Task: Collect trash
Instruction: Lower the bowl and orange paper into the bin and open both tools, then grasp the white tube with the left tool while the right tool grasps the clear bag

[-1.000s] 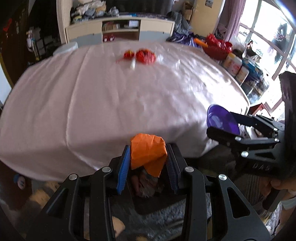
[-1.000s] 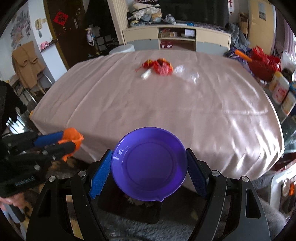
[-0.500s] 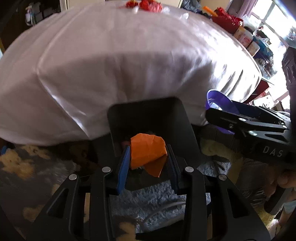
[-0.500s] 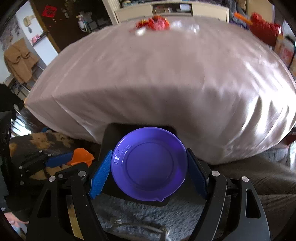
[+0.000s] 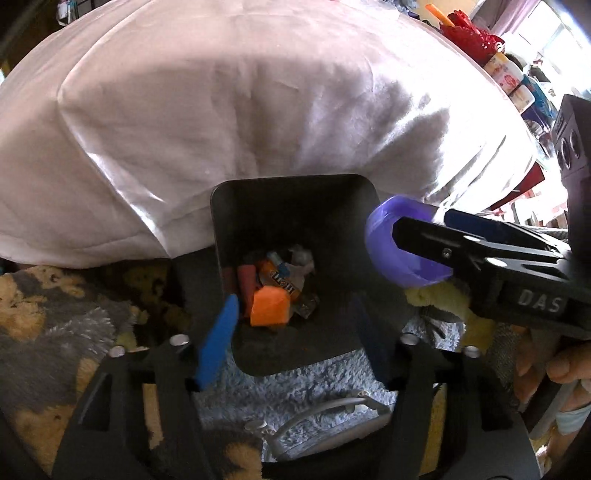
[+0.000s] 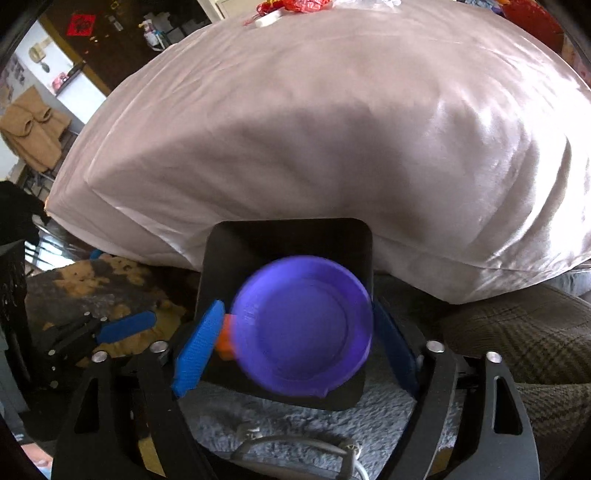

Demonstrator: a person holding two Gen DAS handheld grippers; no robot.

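A black square bin (image 5: 288,192) stands on the floor by the table and holds several pieces of trash. An orange paper wad (image 5: 269,311) lies loose inside it. My left gripper (image 5: 291,334) is open and empty over the bin. The purple plastic plate (image 6: 303,325) is over the bin (image 6: 288,236), blurred and tilted. My right gripper (image 6: 295,343) has its jaws wider than the plate. The plate (image 5: 402,243) also shows at the right of the left wrist view, beside the right gripper's fingers (image 5: 443,243).
A table under a pale pink cloth (image 5: 258,92) fills the space behind the bin. Red wrappers and clear plastic (image 6: 295,5) lie at its far side. A grey shaggy rug (image 5: 314,380) and a white cable lie under the bin.
My left gripper opened and the orange wad fell into the bin. My right gripper's jaws widened and the purple plate tilts loose between them. Both grippers came lower over the bin.
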